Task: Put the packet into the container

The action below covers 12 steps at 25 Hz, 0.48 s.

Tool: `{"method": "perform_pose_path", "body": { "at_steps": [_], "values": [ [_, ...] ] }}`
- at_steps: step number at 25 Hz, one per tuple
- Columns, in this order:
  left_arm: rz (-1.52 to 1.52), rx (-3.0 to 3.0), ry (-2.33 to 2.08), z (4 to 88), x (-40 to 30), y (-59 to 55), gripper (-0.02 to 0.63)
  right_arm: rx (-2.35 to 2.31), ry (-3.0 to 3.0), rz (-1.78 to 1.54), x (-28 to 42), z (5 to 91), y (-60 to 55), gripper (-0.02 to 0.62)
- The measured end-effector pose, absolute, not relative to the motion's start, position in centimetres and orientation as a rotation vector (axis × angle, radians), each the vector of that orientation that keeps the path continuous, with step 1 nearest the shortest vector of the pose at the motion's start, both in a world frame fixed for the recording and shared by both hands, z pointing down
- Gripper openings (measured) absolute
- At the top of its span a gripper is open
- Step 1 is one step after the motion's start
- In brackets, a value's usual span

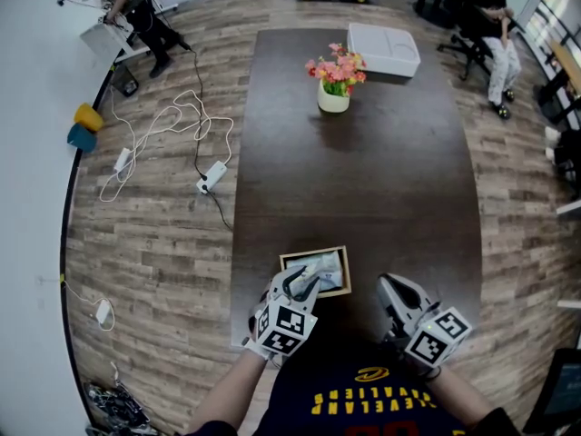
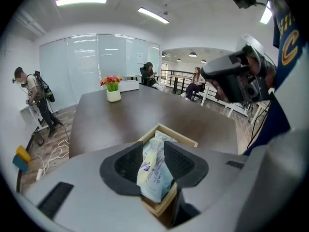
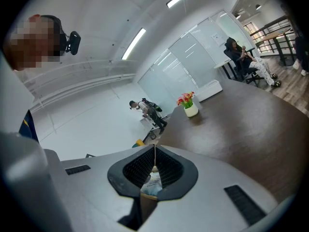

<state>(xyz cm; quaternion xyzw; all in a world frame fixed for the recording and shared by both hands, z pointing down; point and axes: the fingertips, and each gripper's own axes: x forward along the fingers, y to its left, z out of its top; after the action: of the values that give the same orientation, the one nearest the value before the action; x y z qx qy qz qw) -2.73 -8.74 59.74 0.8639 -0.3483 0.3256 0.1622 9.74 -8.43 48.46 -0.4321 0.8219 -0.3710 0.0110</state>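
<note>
**Item: packet in wooden container, near end of tabletop**

Surroundings: a long dark tabletop [image 1: 363,180]. At its far end stand a flower vase [image 1: 334,94] and a white box [image 1: 383,49], both well apart from the work. On the wood floor to the left lie loose cables [image 1: 163,134] and a power strip [image 1: 211,176]. One person stands far left [image 1: 127,7]; another sits far right [image 1: 495,44].

Task thing: the packet [image 2: 154,170], pale blue and yellow, lies propped inside the container [image 1: 313,254], one end rising above the rim.

Tools: the left tool [image 1: 300,284] is directly over the container, angled down. Its jaws stand wide, with the packet showing between them but not pinched. The right tool [image 1: 392,289] is just beside the container on the right, jaws together and empty.

Clearance: the container sits close to the near edge. The surface between it and the vase is bare.
</note>
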Motion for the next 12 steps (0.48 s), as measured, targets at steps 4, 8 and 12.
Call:
{"method": "perform_pose_path", "body": {
  "at_steps": [4, 8, 12],
  "values": [
    [0.721, 2.442, -0.989, 55.6, -2.1, -8.6, 0.126, -1.342, 2.569, -1.161, 9.5, 48.5, -8.2, 0.012],
    [0.526, 2.44, -0.896, 52.0, -0.3, -7.5, 0.124, -1.334, 2.584, -1.149, 9.0, 48.2, -8.0, 0.012],
    [0.396, 2.456, -0.839, 49.1, 1.2, -6.4, 0.124, -1.333, 2.597, -1.14, 8.8, 48.3, -7.8, 0.012]
  ]
}}
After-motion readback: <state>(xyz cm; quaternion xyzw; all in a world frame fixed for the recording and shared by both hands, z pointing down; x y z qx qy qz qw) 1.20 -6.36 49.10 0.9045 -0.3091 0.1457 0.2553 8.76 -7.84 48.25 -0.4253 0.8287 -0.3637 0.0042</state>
